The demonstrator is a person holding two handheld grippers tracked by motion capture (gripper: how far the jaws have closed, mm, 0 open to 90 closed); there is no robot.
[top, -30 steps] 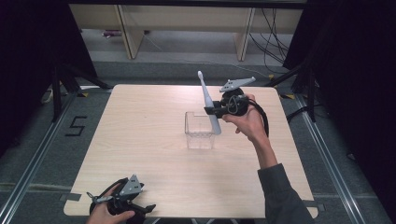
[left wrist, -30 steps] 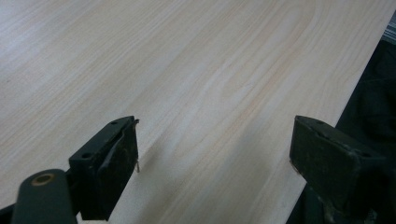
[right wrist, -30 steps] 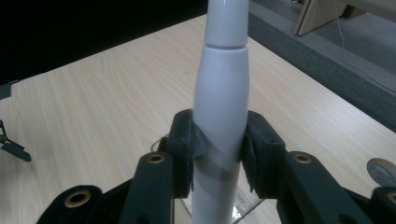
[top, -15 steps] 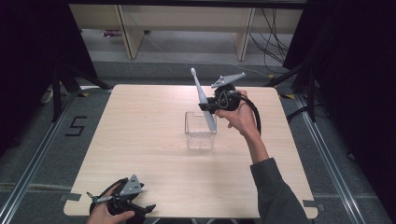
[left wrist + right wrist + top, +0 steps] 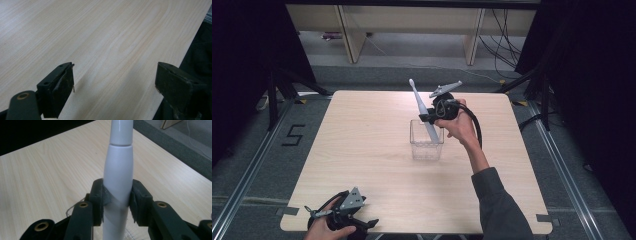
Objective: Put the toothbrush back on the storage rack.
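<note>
- Pale wood-grain surface (image 5: 372, 150), squarish with rounded corners, sits on a grey carpeted floor (image 5: 252, 165); light wooden shelving legs (image 5: 348, 35) stand beyond the far edge.
- Right claw (image 5: 428, 118) is up near the middle of the surface, clenched around a white electric toothbrush (image 5: 424, 116). Smooth glossy plastic, that handle, swelling to a rounded barrel and narrowing to a slim neck.
- In the right gripper view, the matte black jaws press both sides of the toothbrush (image 5: 118, 180) just below its seam, and the right claw (image 5: 117, 202) bites the fat part of the body.
- Toothbrush stands tilted, bristle head up and leaning toward the far-left, lower end down inside a clear container (image 5: 426, 142).
- That container is a small square box with transparent walls, open top, standing on the surface right under the right claw.
- Left claw (image 5: 362, 224) rests low at the near edge of the surface, well apart from the container, a grey three-cornered plate on top.
- Left gripper view: left claw (image 5: 115, 82) is spread wide, blocky dark jaws far apart with bare grain between them, gripping nothing.
</note>
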